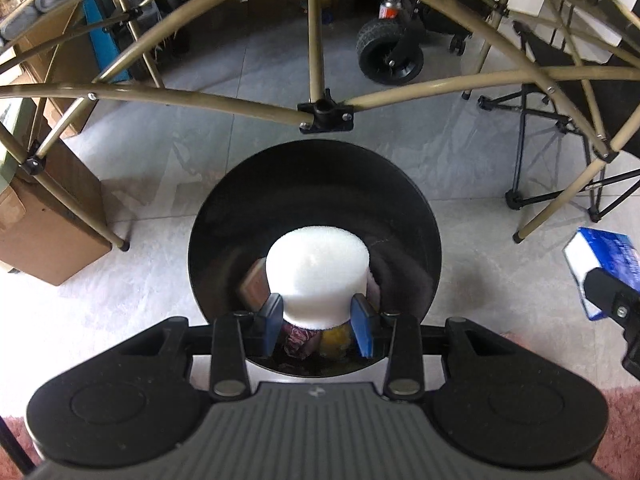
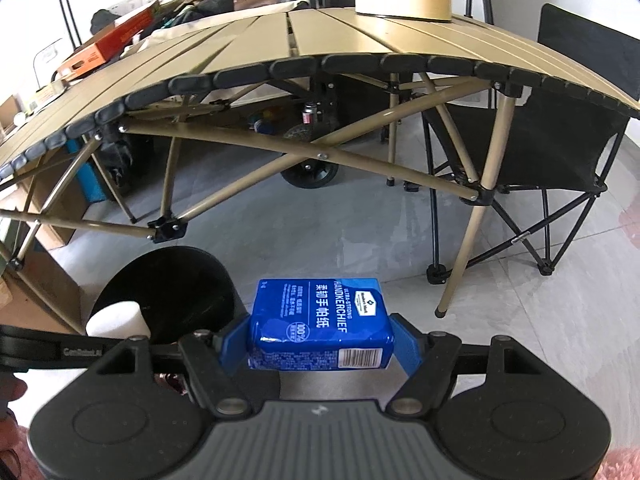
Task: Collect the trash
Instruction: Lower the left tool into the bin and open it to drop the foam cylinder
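Directly over a black trash bin (image 1: 316, 184): left gripper (image 1: 319, 326), pointing steeply down, its 2 blue pads (image 1: 273, 322) pinching a white foam cylinder (image 1: 318, 276) at the near end. Inside the bin, under the cylinder: a brownish box (image 1: 254, 286), crumpled reddish wrapping (image 1: 298, 338), something yellow (image 1: 335, 342). Around the bin: pale tiled floor (image 1: 160, 272), tan crossed legs of a folding table (image 1: 312, 40), a cardboard box (image 1: 48, 240) to the left.

Off to the right of the bin: right gripper (image 2: 320, 346), jaws spread wide yet clamped on the 2 sides of a blue handkerchief pack (image 2: 320, 320), barcode end nearest the camera. Pack held above the floor, just beside the bin, not inside. Beyond: slatted tan tabletop, a black folding chair (image 2: 560, 148) at right. Pink rug (image 1: 624, 420) at the lower edges.
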Motion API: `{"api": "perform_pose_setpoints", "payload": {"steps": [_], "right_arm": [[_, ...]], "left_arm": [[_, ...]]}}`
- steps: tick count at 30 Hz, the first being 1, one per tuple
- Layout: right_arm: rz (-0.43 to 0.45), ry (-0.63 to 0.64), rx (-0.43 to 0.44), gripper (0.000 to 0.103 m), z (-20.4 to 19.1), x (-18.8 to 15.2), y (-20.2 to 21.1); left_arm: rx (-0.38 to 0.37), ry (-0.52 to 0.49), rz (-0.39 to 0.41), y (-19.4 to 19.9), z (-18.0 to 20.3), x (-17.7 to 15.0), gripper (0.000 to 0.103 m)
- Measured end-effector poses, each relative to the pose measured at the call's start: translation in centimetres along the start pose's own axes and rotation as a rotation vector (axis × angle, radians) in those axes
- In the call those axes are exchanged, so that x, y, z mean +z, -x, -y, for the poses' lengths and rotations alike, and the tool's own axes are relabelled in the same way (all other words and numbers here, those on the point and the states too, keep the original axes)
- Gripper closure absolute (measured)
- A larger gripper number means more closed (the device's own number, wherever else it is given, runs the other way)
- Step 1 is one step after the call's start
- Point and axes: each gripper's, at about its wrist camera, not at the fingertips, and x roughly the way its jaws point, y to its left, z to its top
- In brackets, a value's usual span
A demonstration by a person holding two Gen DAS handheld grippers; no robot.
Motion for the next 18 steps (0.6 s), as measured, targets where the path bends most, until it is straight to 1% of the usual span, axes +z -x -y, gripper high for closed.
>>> {"api": "perform_pose_setpoints", "payload": {"steps": [3,8,11,14,15,16,17,18], "right_arm": [[-0.004,-0.007,-0.018,0.031,0.1,-0.1,-0.2],[-0.016,-0.023,-0.039,0.031,0.4,-0.1,-0.6],[-0.023,-0.025,-0.048,0.031,0.4,-0.1,-0.9],[-0.03,-0.024,-0.052,0.031,0.4,-0.2,-1.1],[-0.032,-0.024,-0.053,0.031,0.4,-0.2,-1.1],[-0.033,-0.024,-0.053,0.031,0.4,-0.2,-1.1],[-0.034,-0.024,-0.053,0.031,0.4,-0.2,-1.1],[-0.034,-0.023,-0.053,0.031,0.4,-0.2,-1.1]], "left_arm": [[-0.002,0.019,-0.034,-0.8,0.2,0.5,0.066],[-0.015,0.043,-0.067,-1.8,0.4,1.2,0.066],[-0.021,0.047,-0.076,-2.1,0.5,1.5,0.065],[-0.039,0.062,-0.08,-2.0,0.6,1.5,0.063],[-0.038,0.058,-0.076,-1.9,0.7,1.5,0.057],[-0.038,0.057,-0.071,-1.7,0.7,1.5,0.044],[-0.036,0.057,-0.063,-1.5,0.8,1.5,0.036],[-0.027,0.057,-0.052,-1.3,0.9,1.5,0.021]]}}
